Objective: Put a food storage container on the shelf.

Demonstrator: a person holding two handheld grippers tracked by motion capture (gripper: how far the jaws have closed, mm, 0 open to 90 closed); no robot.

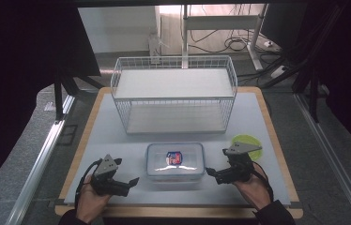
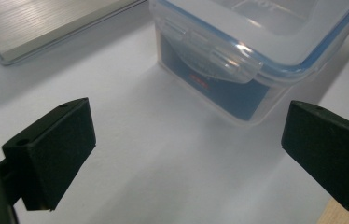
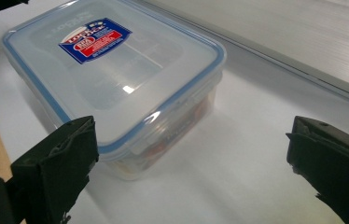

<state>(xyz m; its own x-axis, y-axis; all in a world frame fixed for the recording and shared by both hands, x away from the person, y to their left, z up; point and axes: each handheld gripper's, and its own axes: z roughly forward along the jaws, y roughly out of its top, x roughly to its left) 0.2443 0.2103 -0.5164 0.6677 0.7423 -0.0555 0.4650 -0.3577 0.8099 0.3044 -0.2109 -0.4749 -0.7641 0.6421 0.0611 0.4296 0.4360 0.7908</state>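
On the white worktop, close to the person's edge, sits a clear plastic box with its lid on. It lies flat, right between the two hands, so each hand can come at one short end. That looks like the reason for the spot: a box this wide is easier to lift with a hold on both sides.

Just to the left of the box is the left gripper. Its jaws stand wide apart and hold nothing. In the left gripper view the box is a little way ahead of the black pads, not touching them, and one lid clip faces this side.

At the other end of the box is the right gripper. It too is wide open and empty. In the right gripper view the box has one corner near one pad, but I cannot tell if they touch.

Both grippers point in at the box, so I think the hands are getting ready to take it.

The box is see-through, with rounded corners. A thin blue line runs round the lid. A blue and red sticker sits on top. Something red and blue shows inside.

Behind the box stands a white wire basket, open at the front, maybe where the box should go. A small green plate lies by the right hand.
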